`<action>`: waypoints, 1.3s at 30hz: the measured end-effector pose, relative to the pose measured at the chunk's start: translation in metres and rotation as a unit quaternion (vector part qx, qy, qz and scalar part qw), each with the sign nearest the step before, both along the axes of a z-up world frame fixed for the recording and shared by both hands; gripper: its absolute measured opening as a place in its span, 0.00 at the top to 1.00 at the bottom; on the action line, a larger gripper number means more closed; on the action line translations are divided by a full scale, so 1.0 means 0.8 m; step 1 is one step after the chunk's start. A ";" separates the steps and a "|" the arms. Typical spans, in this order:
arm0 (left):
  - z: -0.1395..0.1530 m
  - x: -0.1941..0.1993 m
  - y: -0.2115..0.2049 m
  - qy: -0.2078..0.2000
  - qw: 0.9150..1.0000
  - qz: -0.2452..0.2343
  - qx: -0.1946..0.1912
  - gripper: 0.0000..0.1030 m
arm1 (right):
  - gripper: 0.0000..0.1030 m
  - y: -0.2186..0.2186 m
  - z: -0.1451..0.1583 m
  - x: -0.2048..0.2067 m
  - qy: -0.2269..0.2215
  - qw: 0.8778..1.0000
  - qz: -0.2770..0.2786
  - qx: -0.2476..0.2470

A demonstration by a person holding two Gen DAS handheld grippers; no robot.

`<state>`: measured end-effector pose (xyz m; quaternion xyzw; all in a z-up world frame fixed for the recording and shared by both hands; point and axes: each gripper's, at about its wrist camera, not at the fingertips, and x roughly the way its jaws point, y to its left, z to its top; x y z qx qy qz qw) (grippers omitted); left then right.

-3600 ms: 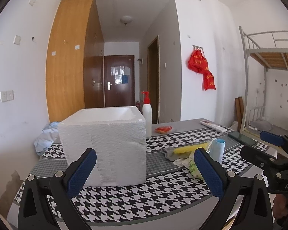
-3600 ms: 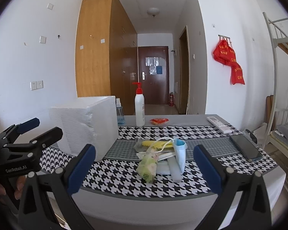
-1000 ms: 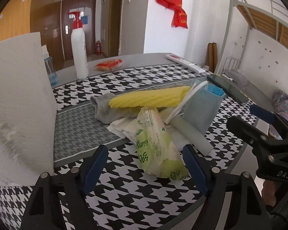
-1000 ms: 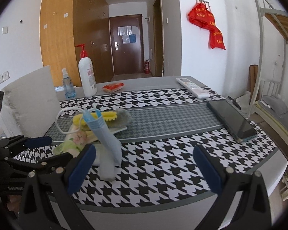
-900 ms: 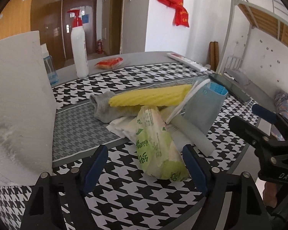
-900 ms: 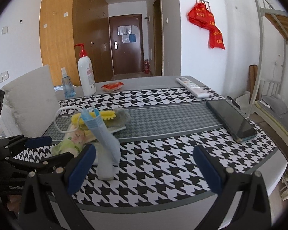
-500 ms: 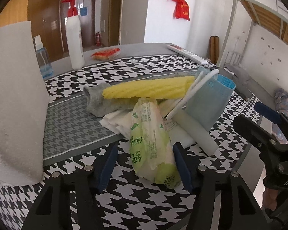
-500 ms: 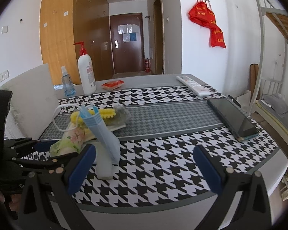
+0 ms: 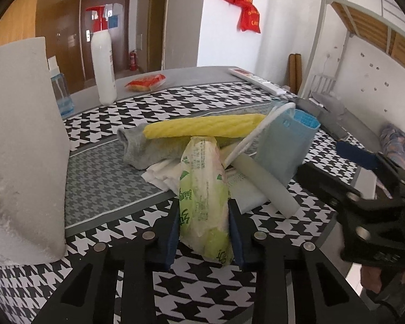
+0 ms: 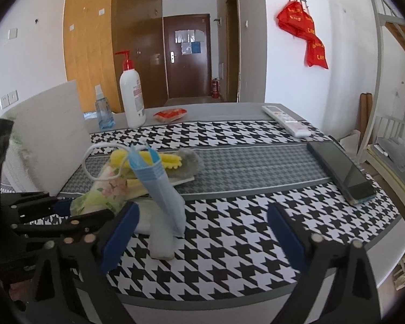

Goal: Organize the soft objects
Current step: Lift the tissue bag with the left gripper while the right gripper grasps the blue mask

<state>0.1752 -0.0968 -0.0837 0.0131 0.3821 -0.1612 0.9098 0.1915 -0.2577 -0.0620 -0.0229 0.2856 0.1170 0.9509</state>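
Closing left gripper [image 9: 203,232] jaws around tissue pack [image 9: 202,202]

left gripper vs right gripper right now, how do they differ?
Contents: the left gripper has the green tissue pack between its blue pads, which appear to touch the pack's sides; the right gripper has only tablecloth behind its gap.
Width: left jaws are narrow and closing; right jaws stand wide, closing slightly.
Place: left sits at the near end of the pile; right is beside the blue face mask.
Shared: black frames, blue pads, aimed down at the table.
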 end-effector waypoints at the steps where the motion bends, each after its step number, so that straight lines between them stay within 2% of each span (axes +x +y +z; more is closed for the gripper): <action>1: 0.000 -0.002 0.001 -0.001 1.000 -0.002 0.000 0.66 | 0.16 0.002 -0.001 0.002 0.004 1.000 0.000 -0.002; 2: 0.001 -0.004 0.002 -0.003 1.000 -0.004 0.000 0.66 | 0.20 0.004 -0.002 0.005 0.010 1.000 0.002 -0.002; 7: 0.005 -0.014 0.006 -0.014 1.000 -0.011 -0.001 0.67 | 0.27 0.008 -0.006 0.012 0.023 1.000 0.002 0.003; 11: 0.006 -0.016 0.012 -0.017 1.000 -0.009 -0.004 0.67 | 0.42 0.014 -0.008 0.019 0.035 0.999 0.005 0.004; 15: 0.007 -0.020 0.016 -0.018 1.000 -0.009 -0.007 0.67 | 0.46 0.015 -0.013 0.026 0.050 0.999 0.004 0.007; 18: 0.008 -0.022 0.019 -0.019 1.000 -0.010 -0.007 0.67 | 0.64 0.017 -0.017 0.029 0.059 0.998 0.010 0.009; 22: 0.008 -0.024 0.022 -0.022 1.000 -0.007 -0.008 0.67 | 0.76 0.018 -0.020 0.032 0.069 0.997 0.007 0.013; 24: 0.009 -0.025 0.025 -0.022 1.000 -0.004 -0.010 0.67 | 0.87 0.018 -0.018 0.030 0.070 0.997 0.008 0.015; 28: 0.011 -0.027 0.030 -0.027 1.000 0.000 -0.012 0.67 | 0.91 0.017 -0.013 0.027 0.065 0.998 -0.003 0.011; 39: 0.019 -0.038 0.039 -0.045 0.999 0.011 -0.012 0.67 | 0.92 0.016 0.013 0.016 0.029 0.999 -0.030 -0.019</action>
